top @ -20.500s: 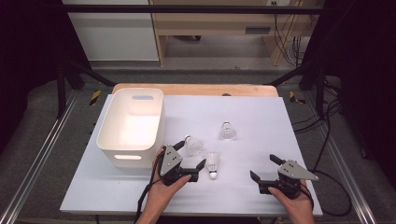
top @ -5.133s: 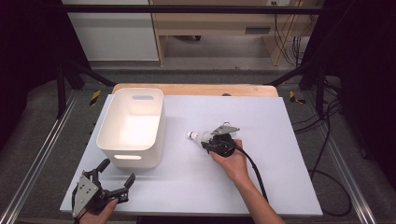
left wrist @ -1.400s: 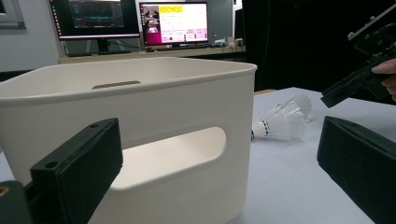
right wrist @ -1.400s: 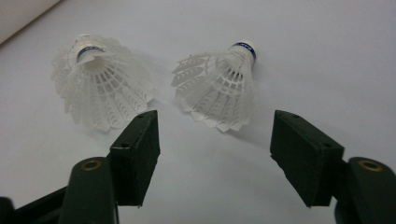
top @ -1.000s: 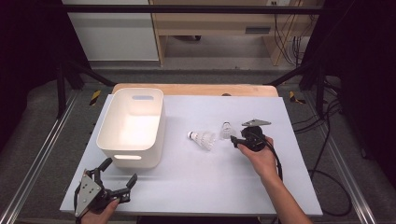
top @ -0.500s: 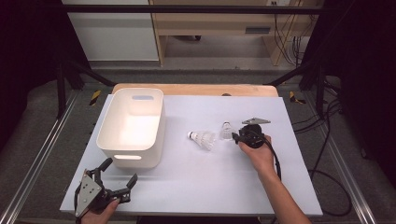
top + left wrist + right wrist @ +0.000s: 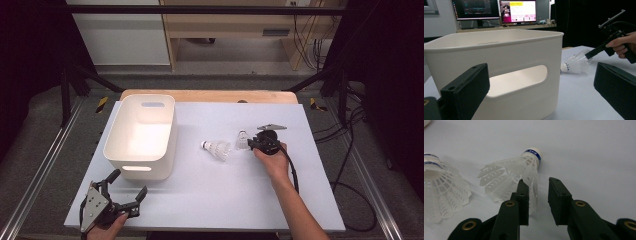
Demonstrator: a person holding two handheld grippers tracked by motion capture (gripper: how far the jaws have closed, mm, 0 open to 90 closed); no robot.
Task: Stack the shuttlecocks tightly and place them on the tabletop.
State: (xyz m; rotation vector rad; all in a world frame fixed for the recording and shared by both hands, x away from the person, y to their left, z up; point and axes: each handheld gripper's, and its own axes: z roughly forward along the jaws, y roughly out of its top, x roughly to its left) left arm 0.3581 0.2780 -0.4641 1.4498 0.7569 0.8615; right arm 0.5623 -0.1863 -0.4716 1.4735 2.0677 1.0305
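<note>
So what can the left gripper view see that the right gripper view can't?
Left gripper view: the white basket, two computer screens and a hand. Right gripper view: the letters on the blue band of a shuttlecock. Both: the right gripper, whose jaws have just been closing with that shuttlecock's feathers between them, and the white table.

Shuttlecock (image 7: 516, 173) translucent plastic skirt (ribbed); bin (image 7: 141, 136) smooth matt plastic.

Grey floor (image 7: 45, 125) running around the white table (image 7: 310, 200); wooden bench (image 7: 235, 35) sitting far; two monitors (image 7: 517, 11) glowing on a desk; black curtain (image 7: 390, 75) hanging right.
</note>
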